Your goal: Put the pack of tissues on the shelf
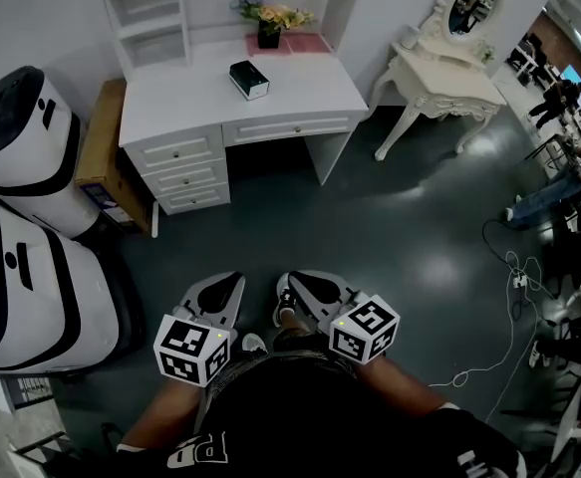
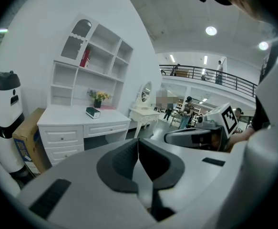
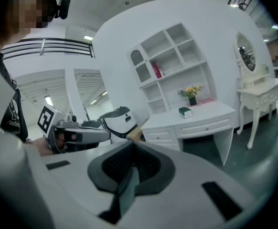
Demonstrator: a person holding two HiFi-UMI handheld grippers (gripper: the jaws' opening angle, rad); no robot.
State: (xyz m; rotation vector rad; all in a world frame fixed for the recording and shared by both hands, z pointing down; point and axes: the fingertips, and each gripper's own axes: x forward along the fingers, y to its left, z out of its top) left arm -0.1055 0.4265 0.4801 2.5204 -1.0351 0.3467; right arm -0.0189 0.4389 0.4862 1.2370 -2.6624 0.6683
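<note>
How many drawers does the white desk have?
4. Three are stacked at the left end of the white desk in the head view: top drawer, middle drawer, bottom drawer. One wide drawer is over the knee space. None seem hidden.

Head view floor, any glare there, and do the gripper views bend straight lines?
Head view: pale glare patches on the dark floor right of the desk. Left gripper view and right gripper view: strong fisheye bowing the shelf, corners black.

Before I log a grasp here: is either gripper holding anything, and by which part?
Nothing is held. The left gripper and the right gripper are both shut and empty; the pack of tissues lies untouched on the desk.
</note>
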